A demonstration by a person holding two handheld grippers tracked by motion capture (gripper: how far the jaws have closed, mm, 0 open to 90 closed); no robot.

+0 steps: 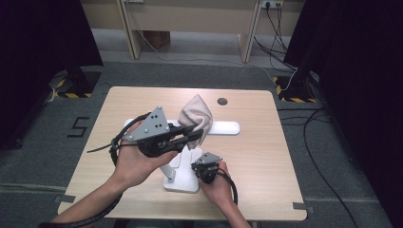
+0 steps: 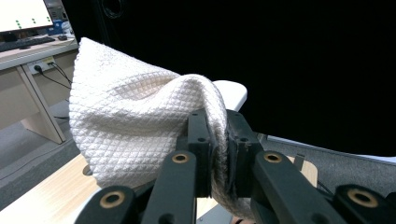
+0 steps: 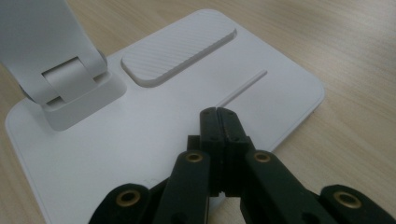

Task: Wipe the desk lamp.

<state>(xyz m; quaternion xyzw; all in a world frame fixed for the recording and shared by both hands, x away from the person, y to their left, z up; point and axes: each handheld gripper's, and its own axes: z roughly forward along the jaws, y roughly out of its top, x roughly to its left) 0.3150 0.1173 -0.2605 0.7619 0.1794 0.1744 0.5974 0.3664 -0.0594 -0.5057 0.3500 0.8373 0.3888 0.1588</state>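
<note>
Left gripper point(image 1: 192, 133) clamped on a quilted white cloth point(image 1: 196, 116), held above the white stand's arm point(image 1: 223, 127); right gripper point(image 1: 203, 172), jaws closed empty, pressing on the stand's base point(image 1: 183, 183), nearer the person.

The left gripper point(image 1: 192, 134) is raised with jaws clamped; the right gripper point(image 1: 205, 172) points down, jaws together.
</note>
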